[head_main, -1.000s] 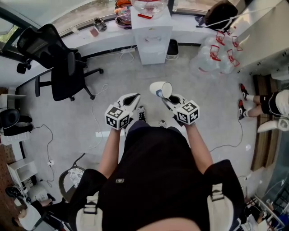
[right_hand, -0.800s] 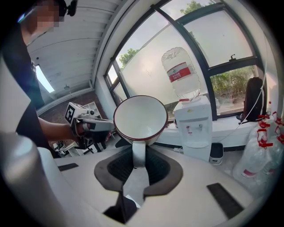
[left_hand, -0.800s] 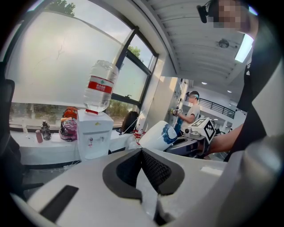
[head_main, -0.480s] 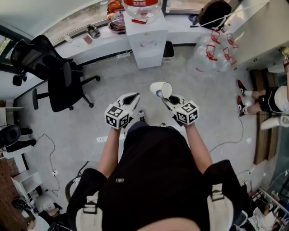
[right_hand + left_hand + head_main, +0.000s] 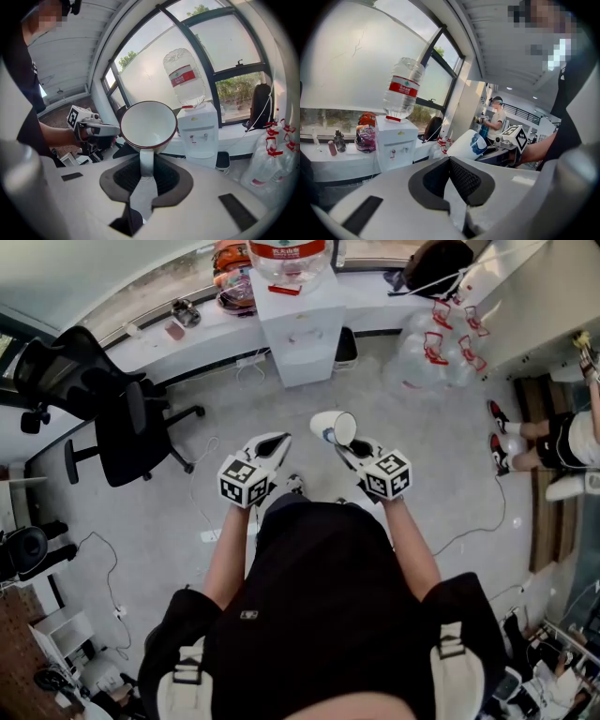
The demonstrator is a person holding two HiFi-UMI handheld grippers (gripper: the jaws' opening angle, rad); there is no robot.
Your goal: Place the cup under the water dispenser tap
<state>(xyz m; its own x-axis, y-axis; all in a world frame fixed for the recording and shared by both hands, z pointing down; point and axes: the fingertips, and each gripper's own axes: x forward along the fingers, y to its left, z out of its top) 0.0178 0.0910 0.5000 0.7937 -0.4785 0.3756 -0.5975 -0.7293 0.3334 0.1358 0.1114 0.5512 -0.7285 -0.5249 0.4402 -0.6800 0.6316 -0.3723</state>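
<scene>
**Q:** Which step did this moment show?

**A:** Transport, by judgement. The right gripper (image 5: pixel 146 174) was clenched on the handle of the white ceramic cup with a dark red rim and a blue mark on its side (image 5: pixel 148 125). The cup was in the air, tipped on its side with its mouth turned back toward the gripper. It hung above the grey floor (image 5: pixel 450 446), just ahead of the person in the black shirt (image 5: pixel 319 615). It was well apart from the white box-shaped water dispenser (image 5: pixel 305 324), which stood against the white counter (image 5: pixel 187 329) below the windows. A clear bottle with a red label (image 5: pixel 289 251) sat upended on top of the dispenser.

**Q:** And the other claw?

**A:** The left gripper (image 5: pixel 450 161) had its jaws closed together with nothing between them. It hung beside the right one, apart from the cup.

**Q:** What did the next move call for?

**A:** Probably closing the gap to the dispenser first. The cup would then need turning mouth-up and lowering into the recess beneath the two small taps (image 5: pixel 205 136) on the front panel. The grip sat on the handle alone, so the cup's body was free to enter the recess. The right jaws should not part until the cup's base was supported.
</scene>
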